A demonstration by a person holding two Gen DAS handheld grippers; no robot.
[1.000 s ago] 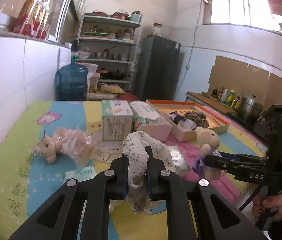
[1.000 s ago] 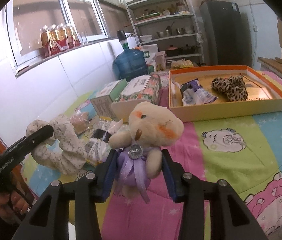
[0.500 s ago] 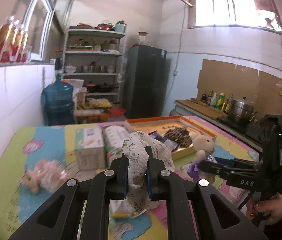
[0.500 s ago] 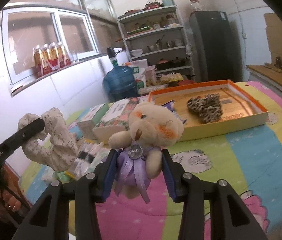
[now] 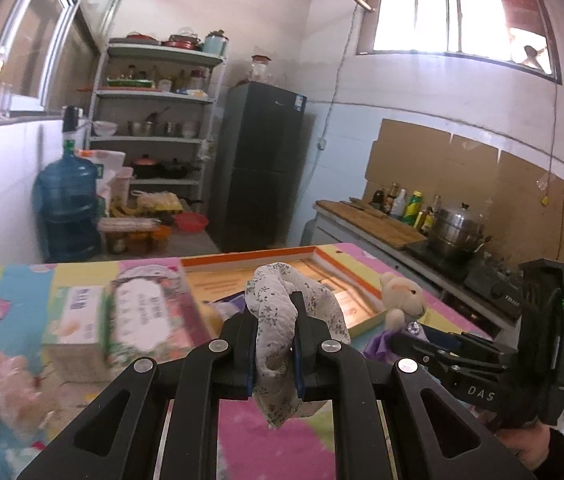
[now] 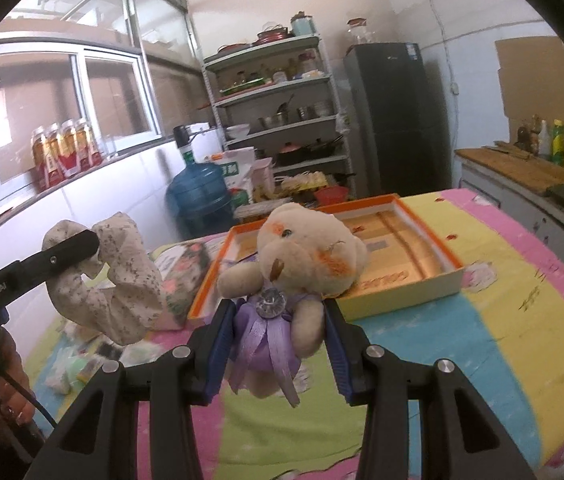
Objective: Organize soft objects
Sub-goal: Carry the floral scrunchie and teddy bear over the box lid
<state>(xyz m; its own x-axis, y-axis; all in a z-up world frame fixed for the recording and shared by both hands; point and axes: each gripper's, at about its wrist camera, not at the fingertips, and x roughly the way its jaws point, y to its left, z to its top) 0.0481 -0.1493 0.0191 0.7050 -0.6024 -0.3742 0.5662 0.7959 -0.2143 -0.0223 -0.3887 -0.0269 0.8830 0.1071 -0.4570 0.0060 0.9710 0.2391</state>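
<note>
While both loads hang clear of the bench, seemingly bound for the shallow orange-rimmed cardboard tray (image 6: 434, 276) ahead, the left tongs (image 5: 275, 350) pinch a white floral fabric scrunchie (image 5: 282, 320) and the right tongs (image 6: 278, 344) clamp a cream plush bear in a purple ribbon dress (image 6: 302, 248).

A floppy white cloth with tiny flowers (image 5: 278, 332) hangs up in the air, and at its 3 o'clock is a little cream teddy bear in a purple dress (image 5: 400, 304).
</note>
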